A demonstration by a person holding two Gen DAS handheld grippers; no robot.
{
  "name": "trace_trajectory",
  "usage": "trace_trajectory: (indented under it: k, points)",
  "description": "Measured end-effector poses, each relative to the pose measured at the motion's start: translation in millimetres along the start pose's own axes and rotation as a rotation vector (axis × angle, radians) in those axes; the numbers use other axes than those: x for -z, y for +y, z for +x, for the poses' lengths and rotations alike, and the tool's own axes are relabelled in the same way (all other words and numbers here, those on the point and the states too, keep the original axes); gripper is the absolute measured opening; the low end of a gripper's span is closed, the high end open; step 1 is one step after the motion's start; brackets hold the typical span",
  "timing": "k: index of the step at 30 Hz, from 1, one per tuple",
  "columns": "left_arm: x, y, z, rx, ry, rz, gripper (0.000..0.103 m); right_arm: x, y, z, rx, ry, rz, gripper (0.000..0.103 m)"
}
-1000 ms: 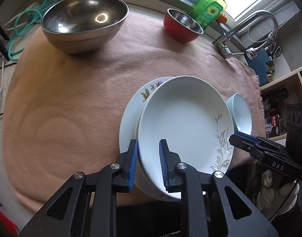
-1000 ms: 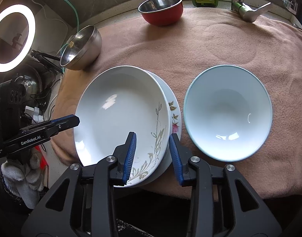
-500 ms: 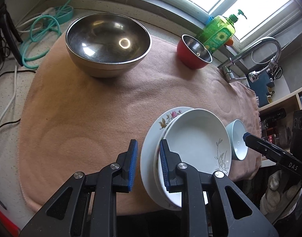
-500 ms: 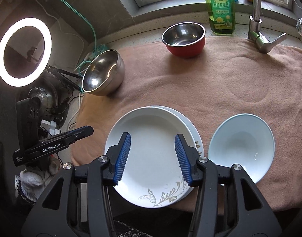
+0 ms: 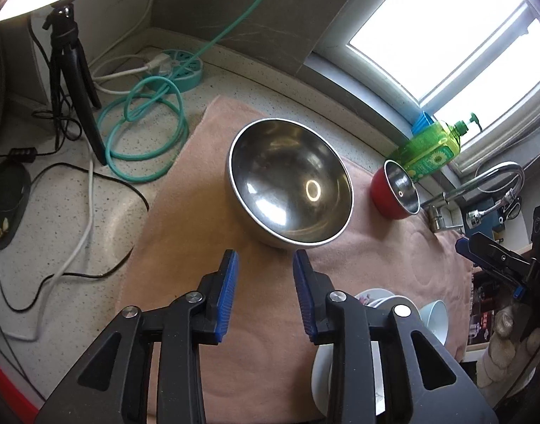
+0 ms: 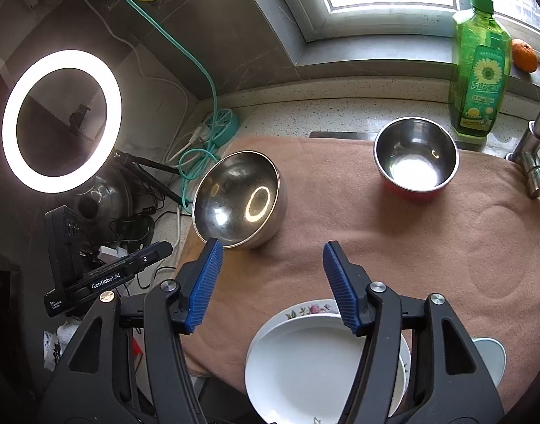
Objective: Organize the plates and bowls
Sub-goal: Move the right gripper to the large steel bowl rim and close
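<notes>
A large steel bowl (image 5: pixel 291 187) (image 6: pixel 239 199) sits on the pink towel (image 5: pixel 199 233) (image 6: pixel 393 233) at its far left. A small red bowl with a steel inside (image 5: pixel 397 189) (image 6: pixel 416 160) stands at the far right. Two white plates (image 6: pixel 305 364) (image 5: pixel 375 300) lie stacked at the towel's near edge, the flowered one underneath. A pale blue bowl (image 5: pixel 435 318) (image 6: pixel 492 357) sits to their right. My left gripper (image 5: pixel 264 275) is open and empty, raised short of the steel bowl. My right gripper (image 6: pixel 271 261) is open and empty, above the plates.
A green soap bottle (image 6: pixel 480 70) (image 5: pixel 432 152) and an orange (image 6: pixel 524 56) stand by the window. A tap (image 6: pixel 536 141) (image 5: pixel 481 183) is at the right. A ring light (image 6: pixel 59 120), its tripod (image 5: pixel 75 70), a teal hose (image 5: pixel 146 120) and cables lie left of the towel.
Both grippers have pulled back and tilted up from the stacked plates, and both have opened wider. The plates and bowls have not moved.
</notes>
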State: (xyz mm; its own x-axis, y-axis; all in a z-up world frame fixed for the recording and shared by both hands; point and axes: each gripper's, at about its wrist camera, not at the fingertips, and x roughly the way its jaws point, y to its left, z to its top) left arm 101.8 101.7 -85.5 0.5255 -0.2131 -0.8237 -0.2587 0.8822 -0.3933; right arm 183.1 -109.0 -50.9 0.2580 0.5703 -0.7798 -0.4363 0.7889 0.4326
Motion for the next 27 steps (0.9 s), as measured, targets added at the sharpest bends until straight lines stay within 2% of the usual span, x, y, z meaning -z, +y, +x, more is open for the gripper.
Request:
trace_trajectory:
  k: [5,8,12,15,21,22,24,27]
  points:
    - [-23,10,9,0.003,-0.006,-0.027,0.037,-19,9,31,-0.018,0.040,-0.007,0.062]
    - [-35,14,17,-0.007,-0.007,-0.032,0.037,-29,11,47,-0.001,0.052,-0.021,0.062]
    - [-49,23,32,0.011,0.027,-0.063,0.037,-41,0,71,0.004,0.094,0.026,0.062]
    - [-58,28,41,0.006,0.037,-0.073,0.037,-48,-8,82,0.014,0.095,0.042,0.062]
    - [-63,36,60,0.009,0.078,-0.092,0.037,-51,-17,109,-0.005,0.125,0.087,0.062]
    - [-63,36,62,0.015,0.084,-0.095,0.037,-50,-18,115,-0.015,0.135,0.095,0.061]
    - [-62,36,67,0.035,0.102,-0.100,0.037,-49,-17,125,-0.025,0.155,0.091,0.052]
    - [-61,34,73,0.033,0.110,-0.094,0.037,-48,-18,136,-0.024,0.166,0.098,0.048]
